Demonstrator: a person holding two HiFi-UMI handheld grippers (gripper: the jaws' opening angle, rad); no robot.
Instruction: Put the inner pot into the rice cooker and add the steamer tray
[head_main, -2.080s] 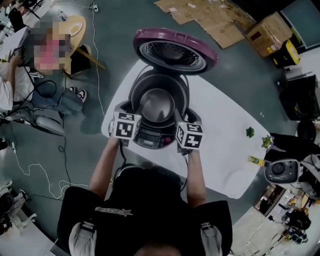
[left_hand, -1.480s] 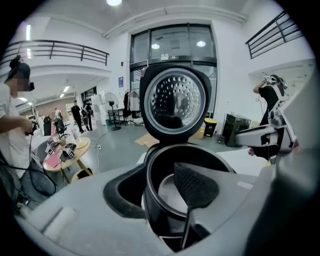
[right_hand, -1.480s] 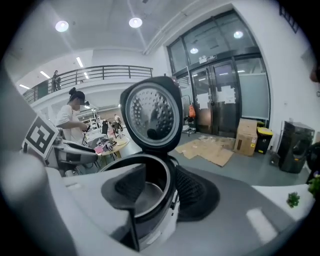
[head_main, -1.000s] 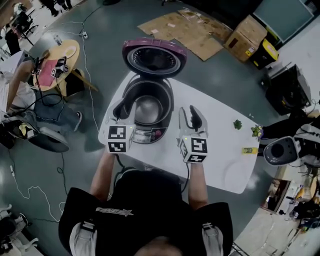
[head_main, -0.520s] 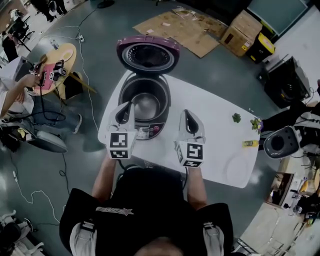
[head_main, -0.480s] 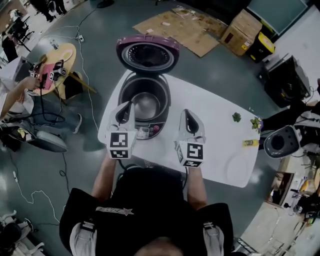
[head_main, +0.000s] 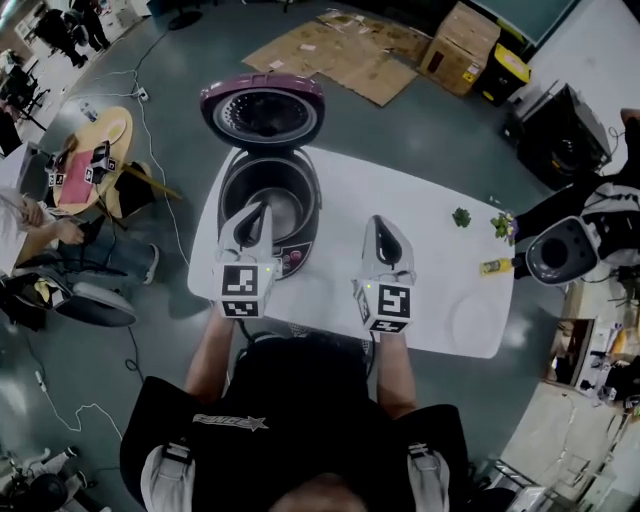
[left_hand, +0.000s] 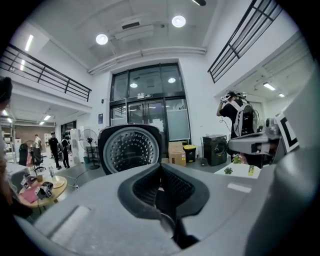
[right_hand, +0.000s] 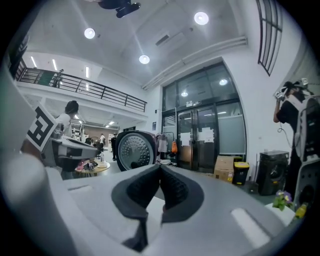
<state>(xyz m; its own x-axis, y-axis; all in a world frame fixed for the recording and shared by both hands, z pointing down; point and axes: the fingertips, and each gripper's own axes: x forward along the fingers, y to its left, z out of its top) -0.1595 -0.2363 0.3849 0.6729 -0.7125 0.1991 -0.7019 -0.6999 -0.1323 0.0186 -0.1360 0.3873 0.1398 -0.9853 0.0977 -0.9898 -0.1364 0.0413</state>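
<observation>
1. The inner pot (head_main: 286, 206) is seen already seated in the open rice cooker (head_main: 232, 186), which stands at the far left of the table (head_main: 440, 225). The lid (head_main: 262, 110) is raised behind the cooker.
2. The left claw (head_main: 257, 211) is closed, pad against pad, and nothing is held between them. It is held level just in front of the cooker's near wall and pointed toward the lid.
3. The right claw (head_main: 376, 223) is likewise pressed shut and empty. It hangs over bare table just to the right of the cooker.
4. The steamer tray cannot be picked out with certainty. A faint pale round outline (head_main: 478, 318) near the table's near right corner may be it, white on white.
5. If that reading holds, the tray lies to the right of the right claw and closer to the person. The right hand is then clearly the nearer one, and the left would have to cross over. No long axis is offered by a round rim, so any side could be taken.
6. The pot step is judged done and the tray step not yet begun. Either claw would have to be opened before a grasp.
</observation>
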